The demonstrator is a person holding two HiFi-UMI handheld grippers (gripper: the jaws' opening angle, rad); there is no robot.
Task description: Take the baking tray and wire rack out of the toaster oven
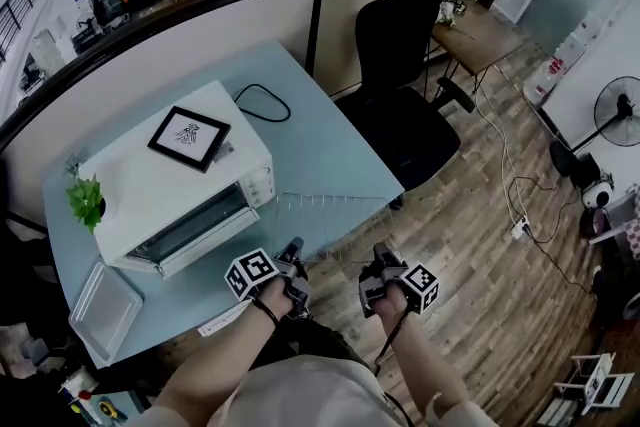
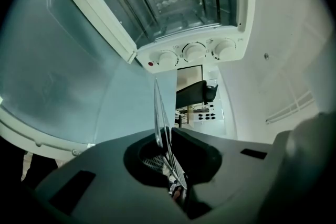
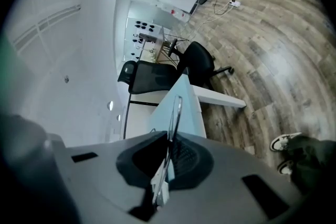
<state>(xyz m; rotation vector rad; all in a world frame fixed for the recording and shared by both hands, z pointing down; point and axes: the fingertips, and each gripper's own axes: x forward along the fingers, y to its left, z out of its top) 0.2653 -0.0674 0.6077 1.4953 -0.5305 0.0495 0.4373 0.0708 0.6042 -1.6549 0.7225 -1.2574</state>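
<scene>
A pale blue table (image 1: 340, 130) fills the left and centre of the head view. On it, centre left, sits a white boxy toaster oven (image 1: 150, 180) with its door open. A flat silvery metal baking tray (image 1: 103, 307) lies on the table at lower left. A thin silver wire rack (image 1: 335, 205) is outside the oven, at the table's near edge in mid-frame. The left gripper (image 1: 296, 247) and the right gripper (image 1: 380, 253) are each clenched on the rack's near rim.

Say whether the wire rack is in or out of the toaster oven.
Out. The left gripper and right gripper hold the wire rack by its near edge, over the table, beside the toaster oven.
</scene>
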